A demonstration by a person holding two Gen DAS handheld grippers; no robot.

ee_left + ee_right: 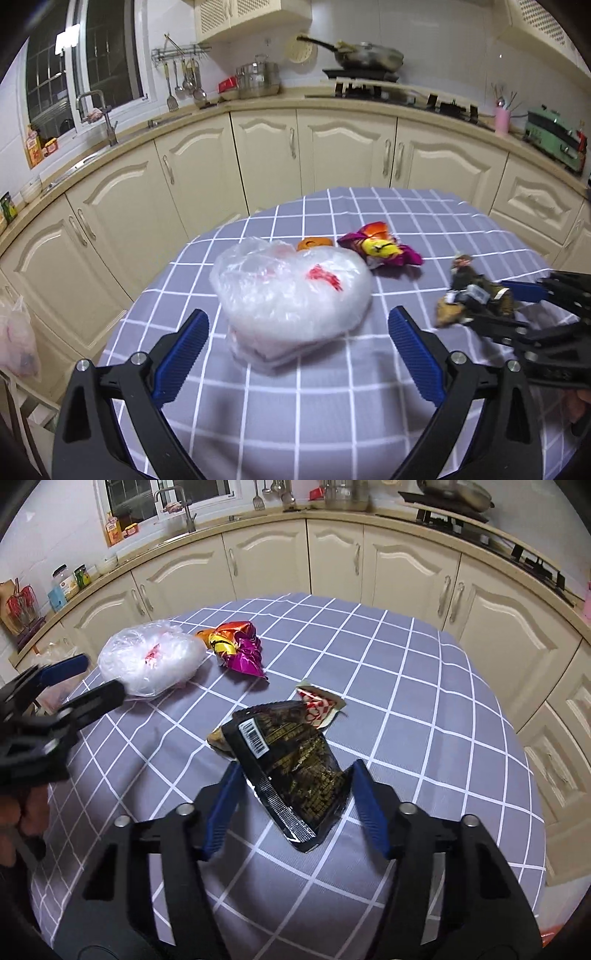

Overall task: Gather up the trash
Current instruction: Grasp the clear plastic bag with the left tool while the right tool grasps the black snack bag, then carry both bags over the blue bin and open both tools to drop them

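Your right tool (pixel 291 794) pinches the black wrapper (pixel 291 771); lift it gently. Left tool (pixel 295 350), spread wide, faces the plastic bag (pixel 291 291).

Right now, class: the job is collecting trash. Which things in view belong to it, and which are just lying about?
Part of the job:
black wrapper
purple wrapper
red-and-white wrapper
clear plastic bag

Just lying about:
frying pan
steel pot
pink cup
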